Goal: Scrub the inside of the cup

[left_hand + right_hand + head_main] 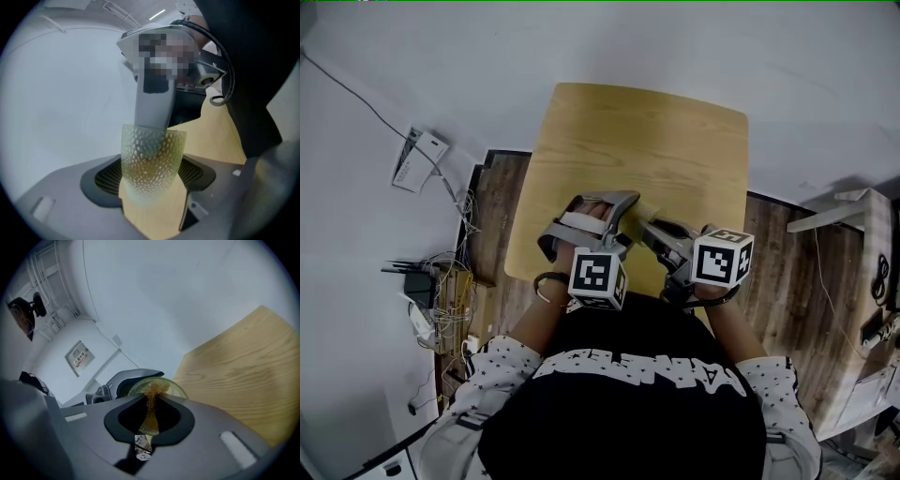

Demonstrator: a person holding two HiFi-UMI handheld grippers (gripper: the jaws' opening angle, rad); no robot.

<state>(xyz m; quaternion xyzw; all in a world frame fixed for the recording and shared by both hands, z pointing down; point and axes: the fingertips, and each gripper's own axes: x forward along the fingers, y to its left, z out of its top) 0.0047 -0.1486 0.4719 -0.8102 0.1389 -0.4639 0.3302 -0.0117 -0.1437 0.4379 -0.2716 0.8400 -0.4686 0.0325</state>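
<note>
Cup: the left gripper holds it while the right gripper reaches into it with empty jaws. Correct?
No: the right gripper is shut on a golden-brown mesh scrubber, as the right gripper view shows. The left gripper does hold the cup, and the right reaches into it.

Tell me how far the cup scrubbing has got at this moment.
Done: the left gripper grips the dimpled cup over the table, and the right gripper pinches a golden scourer. In hand: the scourer sits at the cup's mouth, with one of the right gripper's fingers reaching inside. Left: how clean the inside is cannot be told; the cup is not yet set down.
</note>
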